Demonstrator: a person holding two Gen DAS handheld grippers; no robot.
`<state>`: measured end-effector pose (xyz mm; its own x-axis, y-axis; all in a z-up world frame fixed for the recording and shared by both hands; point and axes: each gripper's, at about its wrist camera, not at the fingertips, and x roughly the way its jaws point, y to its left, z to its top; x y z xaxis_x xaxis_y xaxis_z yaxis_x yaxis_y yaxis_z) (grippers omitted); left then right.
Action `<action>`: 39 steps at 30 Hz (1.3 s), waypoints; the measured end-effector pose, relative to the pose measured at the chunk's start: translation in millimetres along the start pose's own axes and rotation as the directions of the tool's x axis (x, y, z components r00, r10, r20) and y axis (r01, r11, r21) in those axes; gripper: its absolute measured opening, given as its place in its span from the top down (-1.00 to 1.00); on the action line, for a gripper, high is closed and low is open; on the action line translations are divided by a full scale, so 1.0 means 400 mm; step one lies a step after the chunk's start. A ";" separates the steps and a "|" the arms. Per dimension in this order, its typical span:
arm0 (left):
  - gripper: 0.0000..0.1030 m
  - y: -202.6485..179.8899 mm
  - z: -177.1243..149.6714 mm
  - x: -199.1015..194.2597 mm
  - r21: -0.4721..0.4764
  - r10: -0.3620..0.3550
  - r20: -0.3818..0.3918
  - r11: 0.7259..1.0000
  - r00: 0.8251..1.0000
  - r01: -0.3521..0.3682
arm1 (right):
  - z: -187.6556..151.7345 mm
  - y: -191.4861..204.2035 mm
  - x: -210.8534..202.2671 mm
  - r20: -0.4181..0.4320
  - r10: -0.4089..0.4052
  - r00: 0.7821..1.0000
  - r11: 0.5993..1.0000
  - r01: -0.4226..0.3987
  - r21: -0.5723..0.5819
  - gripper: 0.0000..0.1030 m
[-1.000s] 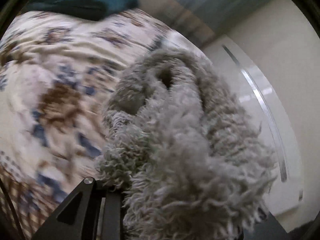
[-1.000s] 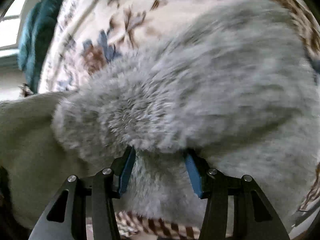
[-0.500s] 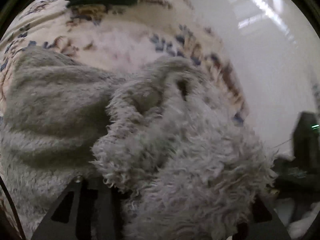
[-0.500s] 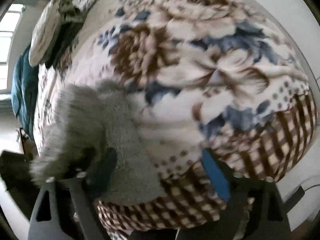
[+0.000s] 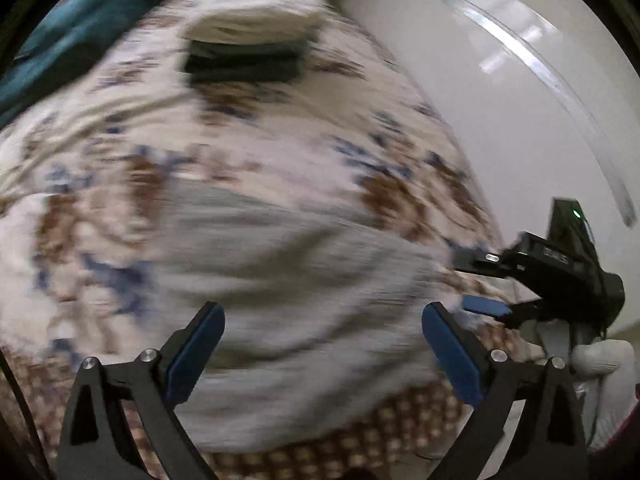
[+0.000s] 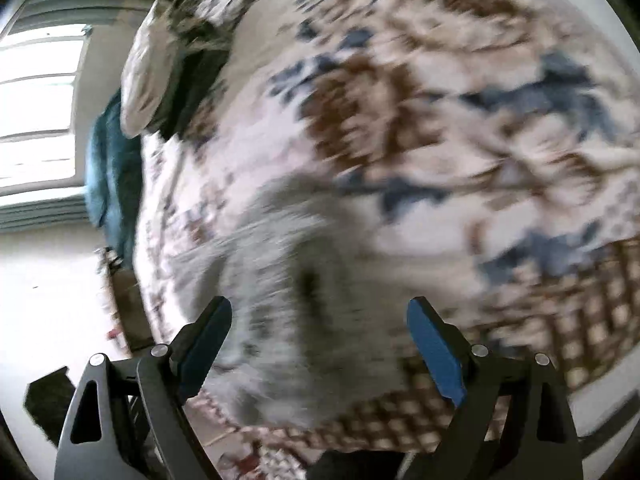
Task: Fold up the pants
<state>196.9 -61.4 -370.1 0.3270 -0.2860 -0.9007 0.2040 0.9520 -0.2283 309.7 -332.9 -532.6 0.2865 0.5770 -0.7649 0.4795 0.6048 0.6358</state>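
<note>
The fluffy grey pants (image 5: 288,280) lie in a folded heap on the flowered bedspread (image 5: 120,128), near its checked front border. My left gripper (image 5: 322,350) hovers above them, its jaws opening wide, and the blue pads (image 5: 196,352) touch no cloth. The other gripper shows at the right of the left wrist view (image 5: 486,280), also spread. In the right wrist view the pants (image 6: 280,320) lie below my right gripper (image 6: 318,346), which is open and clear of them. Both views are blurred by motion.
A stack of folded clothes, dark under cream (image 5: 248,44), sits at the far end of the bed. A teal blanket (image 5: 68,44) lies at the far left. A white wall (image 5: 520,100) runs along the right. A window (image 6: 36,112) lights the left of the right wrist view.
Both grippers have let go of the grey pants and pulled back from them. The pants, held up close to the cameras before, now lie on the bed.
</note>
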 end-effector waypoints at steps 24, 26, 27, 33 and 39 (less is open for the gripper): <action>-0.96 0.275 0.046 0.240 -0.221 0.094 -0.219 0.965 0.971 -0.143 | 0.006 -0.009 0.051 -0.156 -0.031 0.987 0.998 0.023 -0.057 -0.35; -0.96 0.275 0.044 0.244 -0.226 0.090 -0.221 0.964 0.971 -0.141 | -0.033 -0.049 0.056 -0.191 0.040 0.981 0.999 -0.042 -0.006 -0.35; -0.96 0.274 0.042 0.245 -0.228 0.090 -0.222 0.963 0.971 -0.141 | -0.052 -0.066 0.071 -0.210 0.071 0.975 0.997 -0.069 0.017 -0.35; -0.96 0.274 0.033 0.255 -0.215 0.115 -0.227 0.962 0.967 -0.165 | -0.143 -0.089 0.077 -0.192 0.053 0.980 0.997 -0.042 0.061 0.66; -0.99 0.248 0.036 0.267 -0.191 0.094 -0.243 0.971 0.965 -0.143 | -0.164 -0.176 0.105 -0.266 -0.084 0.960 0.991 0.108 0.079 0.63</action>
<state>265.4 1.1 -483.7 0.1106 -0.1601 -0.9809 -0.0247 0.9862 -0.1637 233.4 -315.5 -602.7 0.0146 0.6491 -0.7605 0.5715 0.6187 0.5390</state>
